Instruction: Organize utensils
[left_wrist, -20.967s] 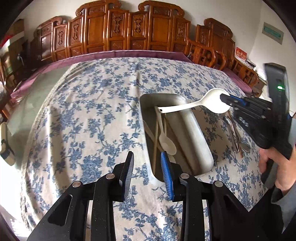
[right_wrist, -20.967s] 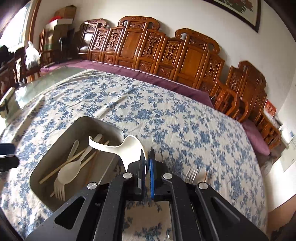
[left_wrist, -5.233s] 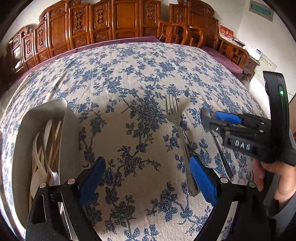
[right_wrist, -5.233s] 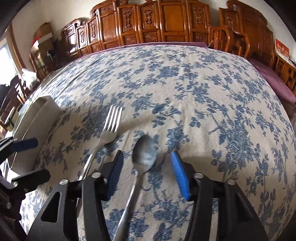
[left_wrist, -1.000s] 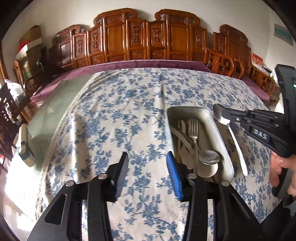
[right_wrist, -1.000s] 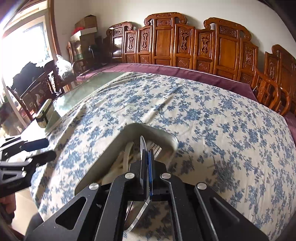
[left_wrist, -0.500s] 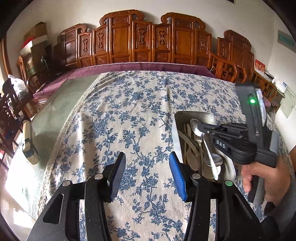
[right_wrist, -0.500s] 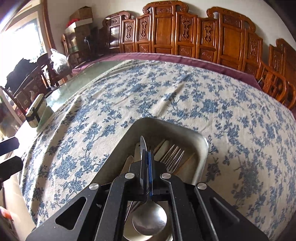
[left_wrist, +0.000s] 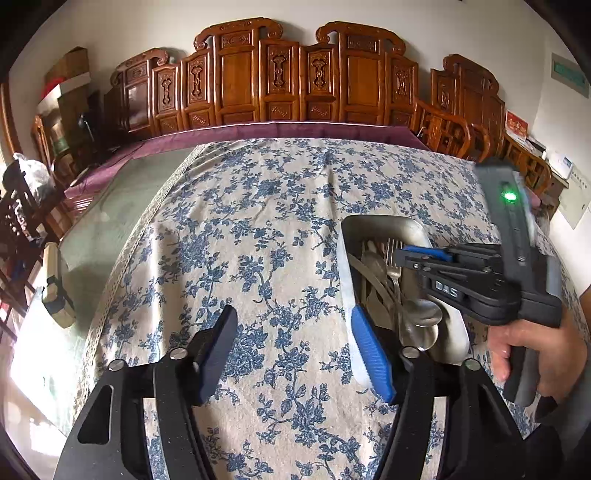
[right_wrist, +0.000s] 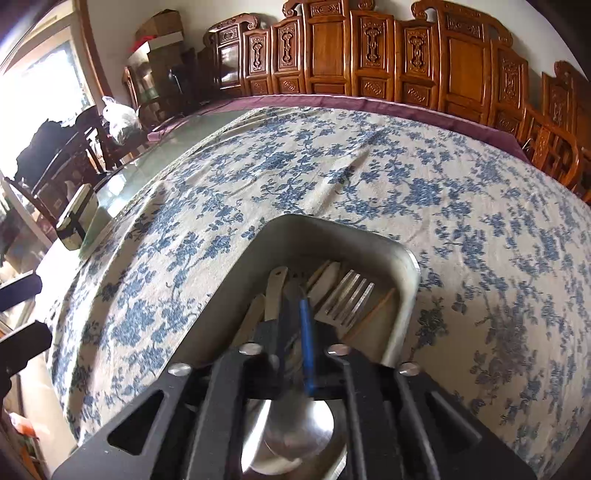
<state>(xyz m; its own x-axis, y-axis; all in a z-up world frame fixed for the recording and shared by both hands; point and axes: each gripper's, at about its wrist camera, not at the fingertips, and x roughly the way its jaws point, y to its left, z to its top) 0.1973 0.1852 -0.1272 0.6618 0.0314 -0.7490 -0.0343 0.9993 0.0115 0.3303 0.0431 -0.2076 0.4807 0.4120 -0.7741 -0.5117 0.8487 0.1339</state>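
Note:
A metal tray (left_wrist: 380, 223) sits on the floral tablecloth and holds a metal fork (left_wrist: 393, 254), a metal spoon (left_wrist: 424, 317), pale spoons and chopsticks. My right gripper (left_wrist: 397, 256) hovers low over the tray, its jaws slightly apart with nothing seen between them. In the right wrist view the right gripper (right_wrist: 295, 295) is blurred above the fork (right_wrist: 345, 297) and a metal spoon bowl (right_wrist: 291, 439) lies under it. My left gripper (left_wrist: 291, 332) is open and empty over the cloth, left of the tray (right_wrist: 332, 236).
A small boxed object (left_wrist: 55, 291) lies on the bare glass table edge at left, also seen in the right wrist view (right_wrist: 75, 218). Carved wooden chairs (left_wrist: 280, 74) line the far side. Cloth stretches beyond the tray.
My right gripper has dropped lower into the tray and let go of the metal spoon it carried; the spoon now lies in the tray. My left gripper has opened wider.

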